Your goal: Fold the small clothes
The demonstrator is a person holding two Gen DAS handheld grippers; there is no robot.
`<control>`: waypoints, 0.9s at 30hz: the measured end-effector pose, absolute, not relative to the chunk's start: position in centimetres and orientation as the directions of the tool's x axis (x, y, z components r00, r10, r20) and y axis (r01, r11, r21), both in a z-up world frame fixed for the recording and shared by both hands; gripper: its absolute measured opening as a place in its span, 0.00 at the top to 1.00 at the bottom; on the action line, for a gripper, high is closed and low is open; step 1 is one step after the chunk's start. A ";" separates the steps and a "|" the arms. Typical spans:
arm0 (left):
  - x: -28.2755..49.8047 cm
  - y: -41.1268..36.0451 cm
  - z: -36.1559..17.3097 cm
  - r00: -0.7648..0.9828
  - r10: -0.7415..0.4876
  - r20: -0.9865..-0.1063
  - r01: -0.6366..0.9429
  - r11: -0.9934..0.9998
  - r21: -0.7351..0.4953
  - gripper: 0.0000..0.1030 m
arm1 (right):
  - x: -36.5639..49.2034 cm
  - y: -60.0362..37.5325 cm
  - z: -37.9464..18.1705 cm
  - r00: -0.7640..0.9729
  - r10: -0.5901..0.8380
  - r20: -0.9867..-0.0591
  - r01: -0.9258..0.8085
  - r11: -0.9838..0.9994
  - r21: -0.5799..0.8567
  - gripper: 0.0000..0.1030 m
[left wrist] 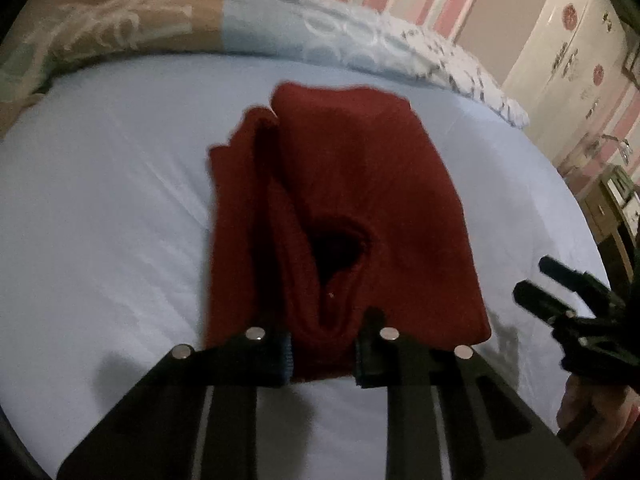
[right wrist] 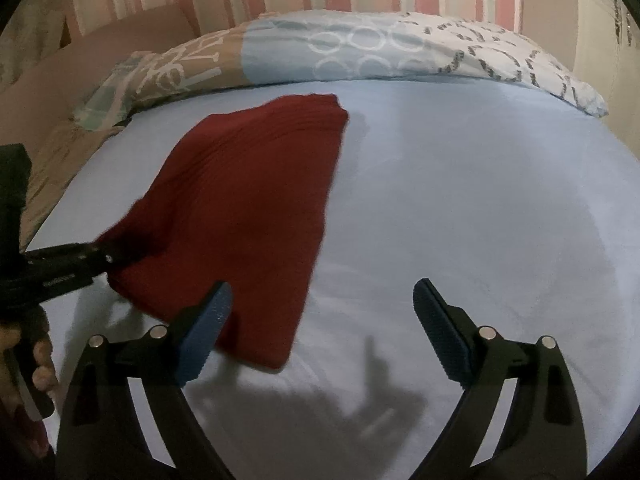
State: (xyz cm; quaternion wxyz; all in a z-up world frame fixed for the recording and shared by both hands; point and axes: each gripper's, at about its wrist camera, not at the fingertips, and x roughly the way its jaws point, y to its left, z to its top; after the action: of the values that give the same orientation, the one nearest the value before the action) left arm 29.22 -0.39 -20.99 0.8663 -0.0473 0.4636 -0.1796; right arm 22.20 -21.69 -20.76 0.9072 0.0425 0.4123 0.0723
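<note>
A dark red knitted garment (left wrist: 360, 200) lies folded lengthwise on the light blue bed sheet (left wrist: 100, 200), its layers gaping at the near end. My left gripper (left wrist: 325, 344) is shut on the garment's near edge, with red cloth bunched between the blue pads. In the right wrist view the same garment (right wrist: 256, 200) lies to the left, and the left gripper (right wrist: 110, 258) bites its left near corner. My right gripper (right wrist: 324, 320) stands open just above the sheet. Its left finger hangs over the garment's near right corner, and nothing is between the pads. The right gripper (left wrist: 534, 278) also shows at the right edge of the left wrist view.
A patterned duvet (right wrist: 360, 48) is bunched along the far side of the bed under a pink striped wall. A white wardrobe (left wrist: 580, 40) and a wooden bedside unit (left wrist: 616, 208) stand to the right. Bare sheet (right wrist: 460, 200) stretches right of the garment.
</note>
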 end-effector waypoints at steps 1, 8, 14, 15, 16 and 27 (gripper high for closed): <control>28.9 0.2 -20.9 0.511 -0.356 -0.782 0.255 0.932 -0.258 0.80 | 22.2 -21.1 -20.8 0.650 0.173 -0.740 -0.107 0.985 0.137 0.11; 26.5 4.5 -24.9 0.465 -0.378 -0.800 0.101 0.921 -0.377 0.79 | 22.5 -18.2 -22.1 0.621 0.183 -0.762 -0.169 0.981 0.098 0.12; 26.3 4.4 -21.7 0.509 -0.367 -0.779 0.169 0.930 -0.327 0.44 | 22.7 -17.6 -22.1 0.625 0.200 -0.755 -0.183 0.977 0.107 0.13; 26.0 4.1 -20.4 0.541 -0.344 -0.768 0.193 0.939 -0.285 0.35 | 22.8 -17.7 -21.9 0.629 0.204 -0.750 -0.186 0.976 0.109 0.13; 26.0 3.8 -19.3 0.570 -0.327 -0.754 0.217 0.945 -0.245 0.22 | 23.2 -17.8 -21.7 0.633 0.210 -0.745 -0.190 0.975 0.113 0.13; 31.1 1.2 -21.9 0.546 -0.134 -0.827 0.351 0.933 0.080 0.11 | 34.7 -14.8 -18.5 0.608 0.290 -0.739 -0.277 0.950 0.145 0.12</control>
State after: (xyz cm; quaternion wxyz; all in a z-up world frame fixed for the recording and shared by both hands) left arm 31.10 1.17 -21.92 0.8713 0.1188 0.4554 -0.1392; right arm 34.66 -14.80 -18.53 0.8966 0.0081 0.4135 0.1582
